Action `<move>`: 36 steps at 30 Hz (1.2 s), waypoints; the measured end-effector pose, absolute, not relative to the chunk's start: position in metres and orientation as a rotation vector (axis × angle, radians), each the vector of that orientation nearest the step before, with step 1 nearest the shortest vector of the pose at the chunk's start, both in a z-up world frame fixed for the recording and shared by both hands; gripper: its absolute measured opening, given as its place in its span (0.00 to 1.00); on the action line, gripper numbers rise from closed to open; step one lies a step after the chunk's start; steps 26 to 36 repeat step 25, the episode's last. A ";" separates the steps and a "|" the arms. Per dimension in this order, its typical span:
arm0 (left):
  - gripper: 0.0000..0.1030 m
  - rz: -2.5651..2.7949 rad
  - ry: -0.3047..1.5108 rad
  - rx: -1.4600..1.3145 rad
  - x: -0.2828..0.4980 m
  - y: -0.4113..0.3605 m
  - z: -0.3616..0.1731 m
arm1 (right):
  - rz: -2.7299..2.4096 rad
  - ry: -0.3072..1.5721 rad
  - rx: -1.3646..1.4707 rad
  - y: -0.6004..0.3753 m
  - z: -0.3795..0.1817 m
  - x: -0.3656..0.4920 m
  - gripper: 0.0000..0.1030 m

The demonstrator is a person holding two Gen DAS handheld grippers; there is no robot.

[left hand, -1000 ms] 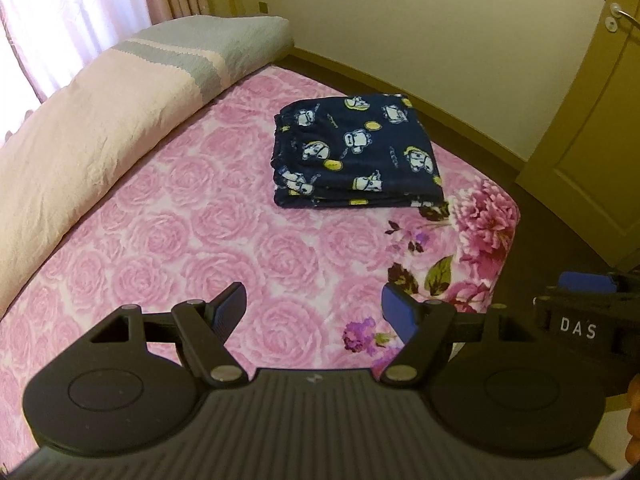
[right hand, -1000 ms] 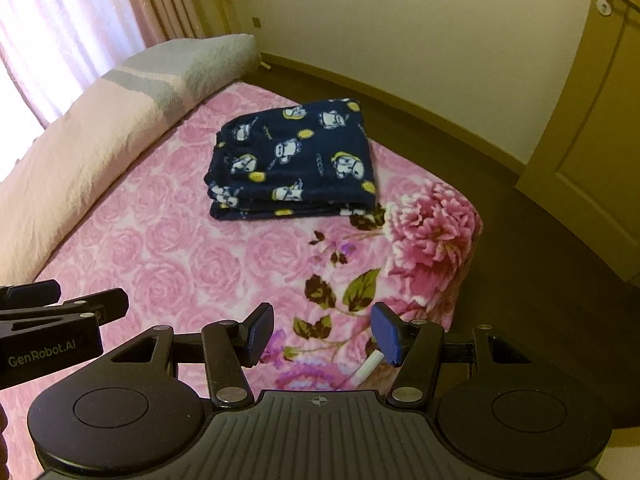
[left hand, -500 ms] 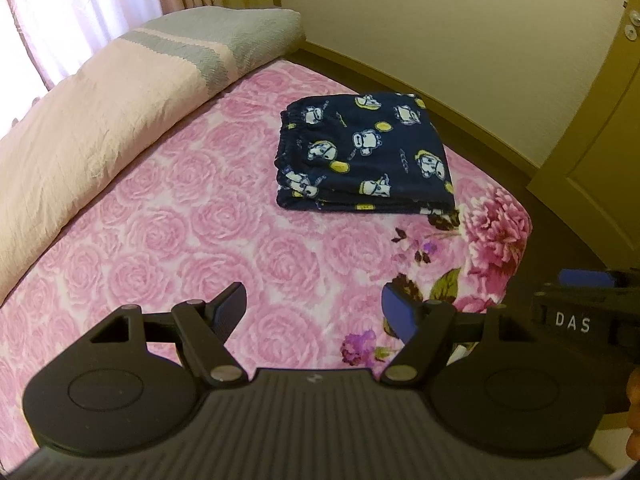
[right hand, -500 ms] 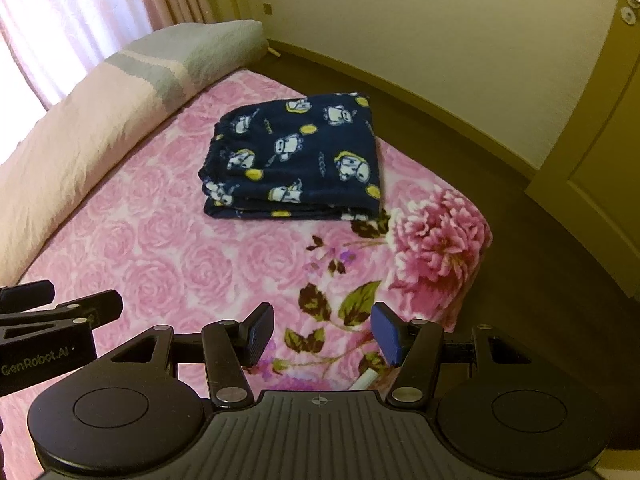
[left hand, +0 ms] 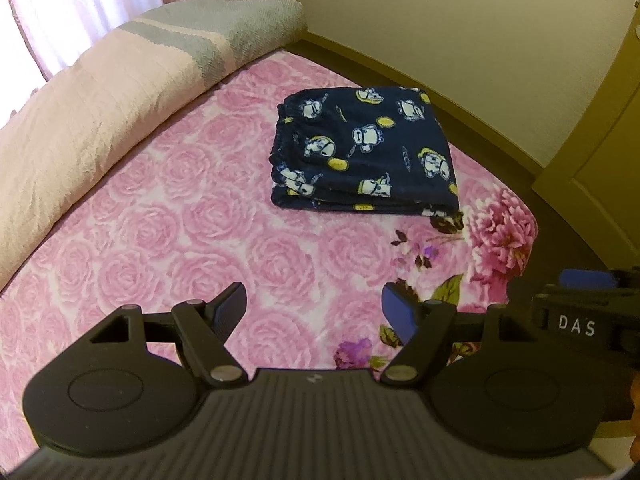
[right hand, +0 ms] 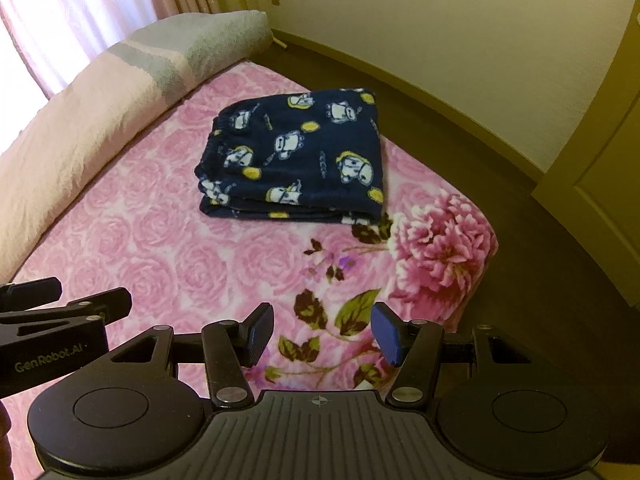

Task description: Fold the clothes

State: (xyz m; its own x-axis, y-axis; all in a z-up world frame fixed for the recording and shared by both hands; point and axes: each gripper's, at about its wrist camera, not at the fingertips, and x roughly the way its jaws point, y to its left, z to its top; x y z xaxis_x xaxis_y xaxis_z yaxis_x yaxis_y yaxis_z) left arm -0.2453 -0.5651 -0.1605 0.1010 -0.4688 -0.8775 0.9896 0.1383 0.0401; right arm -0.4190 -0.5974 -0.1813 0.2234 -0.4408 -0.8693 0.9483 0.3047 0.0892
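Folded into a neat stack near the far corner of the bed: navy fleece pajama pants [left hand: 366, 160] printed with white cartoon monkeys and yellow spots (elastic waistband on the left side of the stack, layered edges facing the cameras). Lying flat on a pink rose-patterned blanket [left hand: 168, 232], just beside its big magenta peony print [right hand: 444, 240] at the corner. Along the left side, a long rolled pale pink quilt with a grey band [left hand: 132, 80], well apart from the pants.

Left gripper [left hand: 314, 306]: held above the blanket nearer the camera, jaws spread wide, nothing between the blue pads, well short of the pants. Right gripper [right hand: 322, 338]: likewise parted wide and holding nothing, hovering over the leaf-and-flower print. Side by side, each one's black body visible at the edge of the other's view. Beyond the bed, dark floor [right hand: 540, 240] and a cream wall [left hand: 460, 20].
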 end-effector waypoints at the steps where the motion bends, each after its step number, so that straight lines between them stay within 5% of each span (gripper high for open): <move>1: 0.70 -1.260 0.850 0.792 -0.246 -0.567 -0.162 | -1.084 0.859 0.732 -0.600 -0.183 -0.419 0.56; 36: 0.70 -1.253 0.817 0.793 -0.261 -0.612 -0.171 | -1.088 0.878 0.764 -0.645 -0.193 -0.430 0.56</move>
